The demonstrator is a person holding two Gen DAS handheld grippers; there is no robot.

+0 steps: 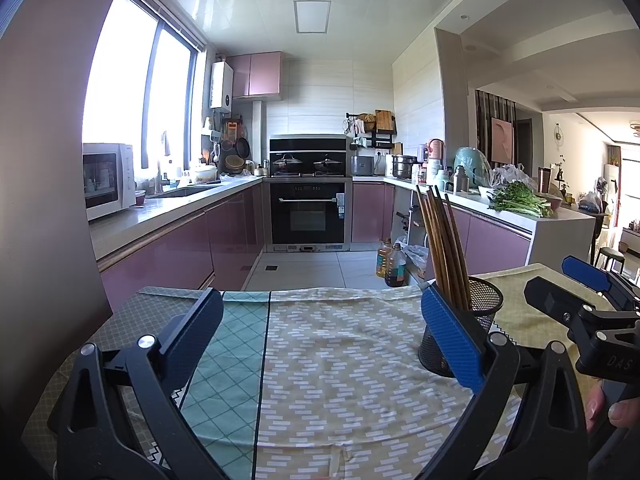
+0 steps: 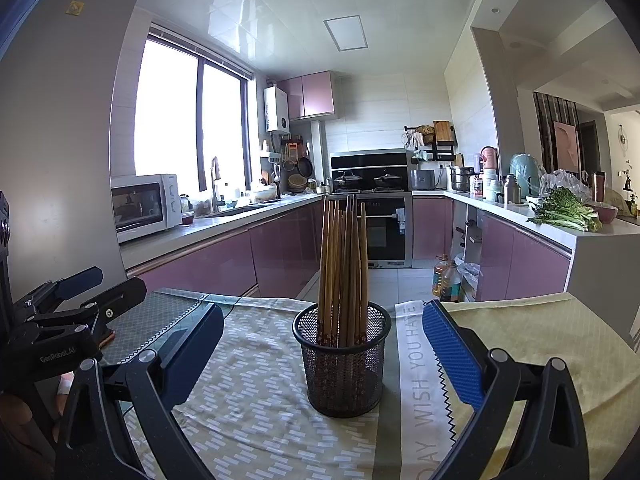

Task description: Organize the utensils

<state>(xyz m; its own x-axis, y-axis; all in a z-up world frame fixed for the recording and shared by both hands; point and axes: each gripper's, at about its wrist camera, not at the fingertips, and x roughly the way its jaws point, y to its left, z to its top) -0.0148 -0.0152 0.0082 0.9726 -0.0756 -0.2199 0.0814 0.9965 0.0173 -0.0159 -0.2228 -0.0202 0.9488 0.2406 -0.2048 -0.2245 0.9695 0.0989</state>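
A black mesh holder (image 2: 341, 364) stands on the patterned tablecloth (image 2: 256, 412) and holds several wooden chopsticks (image 2: 343, 264), upright. My right gripper (image 2: 320, 344) is open and empty, with the holder between and just beyond its fingers. My left gripper (image 1: 320, 336) is open and empty over bare cloth (image 1: 344, 360). In the left wrist view the holder (image 1: 480, 320) sits behind the right finger (image 1: 452, 340), with the chopsticks (image 1: 440, 248) leaning left. The right gripper (image 1: 576, 292) shows at the far right there, and the left gripper (image 2: 80, 300) at the far left of the right wrist view.
The table's far edge faces a kitchen with pink cabinets (image 1: 180, 256). A microwave (image 1: 108, 180) sits on the left counter, an oven (image 1: 308, 216) straight ahead. Greens (image 2: 564, 210) lie on the right counter. Oil bottles (image 1: 390, 264) stand on the floor.
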